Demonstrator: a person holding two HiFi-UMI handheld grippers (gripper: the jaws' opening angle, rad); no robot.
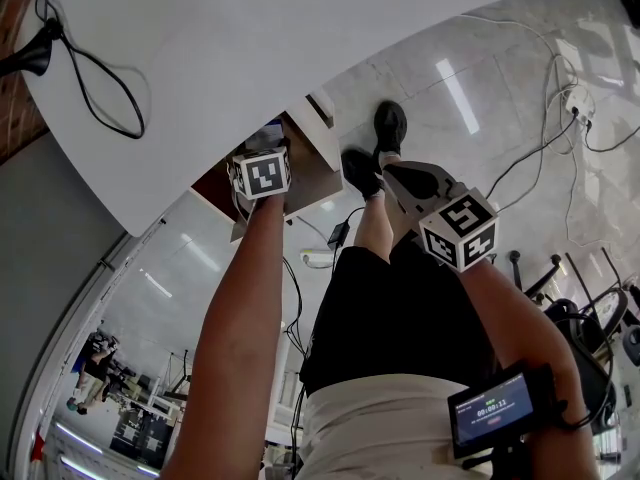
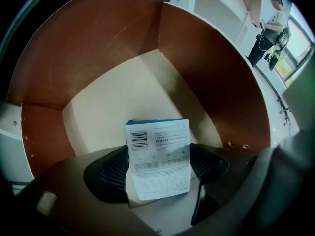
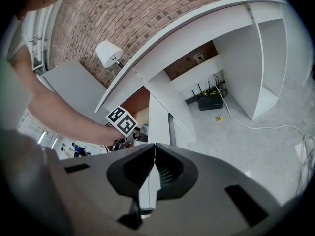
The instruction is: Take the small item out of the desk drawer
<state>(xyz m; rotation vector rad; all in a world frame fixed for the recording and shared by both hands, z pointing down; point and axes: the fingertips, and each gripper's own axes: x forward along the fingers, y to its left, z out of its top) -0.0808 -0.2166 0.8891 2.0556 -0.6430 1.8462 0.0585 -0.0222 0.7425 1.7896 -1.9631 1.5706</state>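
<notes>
Box [image 2: 158, 156], small and white with a blue top edge and a bar code, is held in the left claw [image 2: 160, 168]. The two dark pads [image 2: 110, 173] press on its left and right sides, so this claw is gripping the box. The box stands up straight, down inside the drawer [image 2: 206, 82]. I cannot tell if its bottom edge touches the drawer's pale bottom. Brown walls close the drawer in on the left, the back and the right. All three walls are well apart from the box, and the pale bottom behind the box is bare. The top of the drawer is open. In the head view the drawer sticks out from under the curved edge of the white surface [image 1: 250, 38], and the left claw's cube [image 1: 262, 174] sits at its open top. A black cord [image 1: 100, 88] lies on the surface, far from the drawer. The right claw [image 3: 153, 154] is closed with nothing in it; its two sides touch. It hangs over the person's legs [image 1: 375, 228] and the shiny floor [image 1: 480, 78], well apart from the drawer, with open air around it.
</notes>
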